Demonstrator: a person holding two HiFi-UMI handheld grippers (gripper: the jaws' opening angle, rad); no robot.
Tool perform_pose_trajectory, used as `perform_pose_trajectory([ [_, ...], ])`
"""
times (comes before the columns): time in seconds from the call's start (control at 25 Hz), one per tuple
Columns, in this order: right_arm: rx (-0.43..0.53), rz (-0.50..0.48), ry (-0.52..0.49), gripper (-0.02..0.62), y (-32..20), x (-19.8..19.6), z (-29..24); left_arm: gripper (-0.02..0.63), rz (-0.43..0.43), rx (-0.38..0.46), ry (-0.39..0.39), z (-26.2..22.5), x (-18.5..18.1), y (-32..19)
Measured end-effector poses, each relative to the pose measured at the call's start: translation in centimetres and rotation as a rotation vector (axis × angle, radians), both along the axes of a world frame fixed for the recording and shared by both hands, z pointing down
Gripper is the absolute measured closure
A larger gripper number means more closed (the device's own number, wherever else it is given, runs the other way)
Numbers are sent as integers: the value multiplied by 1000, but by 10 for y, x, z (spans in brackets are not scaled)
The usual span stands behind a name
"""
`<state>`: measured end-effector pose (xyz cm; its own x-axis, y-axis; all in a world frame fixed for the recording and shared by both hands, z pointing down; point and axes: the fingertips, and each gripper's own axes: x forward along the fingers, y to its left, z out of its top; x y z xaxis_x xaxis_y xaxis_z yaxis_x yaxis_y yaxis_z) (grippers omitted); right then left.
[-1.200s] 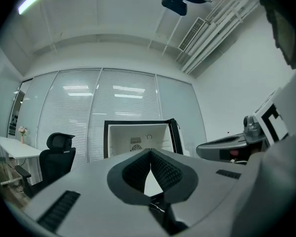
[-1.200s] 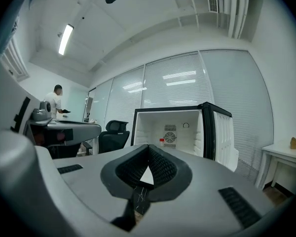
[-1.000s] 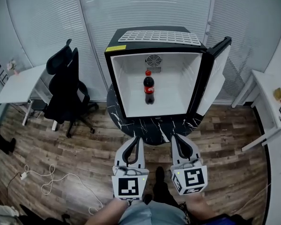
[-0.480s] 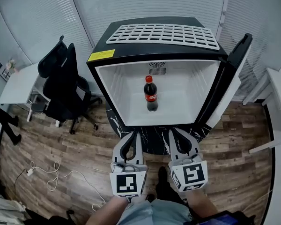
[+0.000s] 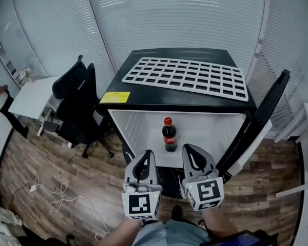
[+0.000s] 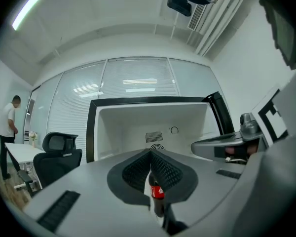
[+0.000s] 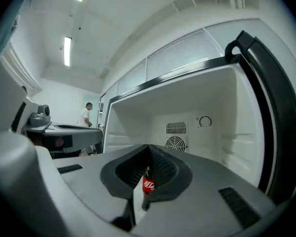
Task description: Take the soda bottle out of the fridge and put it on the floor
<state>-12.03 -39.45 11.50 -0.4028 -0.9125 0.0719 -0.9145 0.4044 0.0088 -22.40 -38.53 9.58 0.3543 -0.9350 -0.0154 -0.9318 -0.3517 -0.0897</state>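
The soda bottle (image 5: 169,135), mid-floor in the fridge (image 5: 159,97), looks full, heavy, stiff and slick, so take its labelled middle; the left gripper (image 5: 146,155) and right gripper (image 5: 189,149) have fingers closed, empty.

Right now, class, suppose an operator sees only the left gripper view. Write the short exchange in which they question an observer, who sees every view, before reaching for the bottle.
Operator: Is anything on top of the fridge?
Observer: Yes, the head view shows a white grid rack lying flat on it.
Operator: Is the right gripper open?
Observer: No, its own view shows the jaws closed together, gripping nothing.
Operator: Is anything lying on the wood floor?
Observer: A white cable lies in loops there, off to the person's left.
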Motion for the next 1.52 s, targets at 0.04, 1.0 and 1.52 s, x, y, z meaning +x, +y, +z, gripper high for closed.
perform_pose_trajectory([
  [0.04,10,-4,-3,580,-5,1,-5,590,-6,8,1,-3,1,-2],
  [1.0,20,-70,62,578,-69,-26,1,591,-32,11,39,2,-15,-65],
  [1.52,-41,-106,73,367,-105,-43,27,589,-15,-5,22,17,-22,-90],
])
